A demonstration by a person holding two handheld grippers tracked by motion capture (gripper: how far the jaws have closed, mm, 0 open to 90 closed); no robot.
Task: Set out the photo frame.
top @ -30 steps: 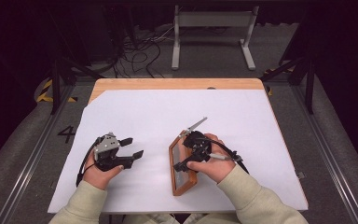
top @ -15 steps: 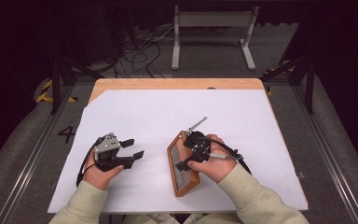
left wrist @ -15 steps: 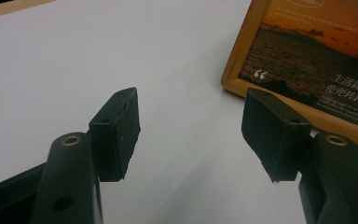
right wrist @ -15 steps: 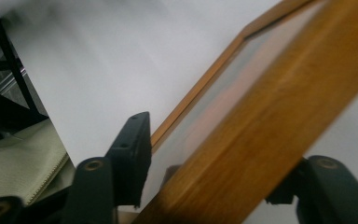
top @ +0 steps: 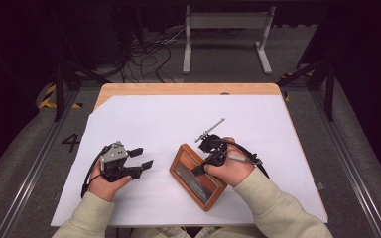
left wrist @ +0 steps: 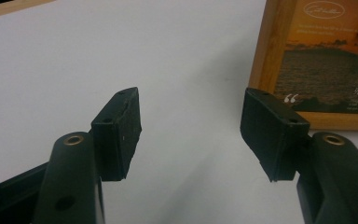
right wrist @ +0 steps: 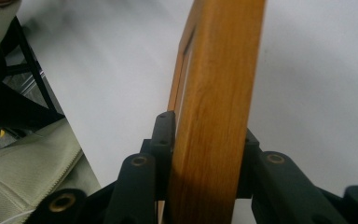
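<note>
In the right gripper view, the right gripper (right wrist: 205, 154) is closing its jaws on the wooden picture frame (right wrist: 216, 93), pads pressing both faces of its edge. The left gripper (left wrist: 191, 135) is holding its jaws apart over the white table cover (left wrist: 74, 65), gripping nothing. Farther off, its view is showing the frame's sunset print with a quotation mark and small unreadable writing; the high view is showing the frame lying near the table's front.

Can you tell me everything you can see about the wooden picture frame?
The picture frame has a warm brown wooden border around a dark sunset-coloured picture with small pale writing. It lies slanted on the white paper, near the person's side of the table. The right gripper has just closed its jaws on one wooden edge. The left gripper waits open beside it, not touching.
</note>
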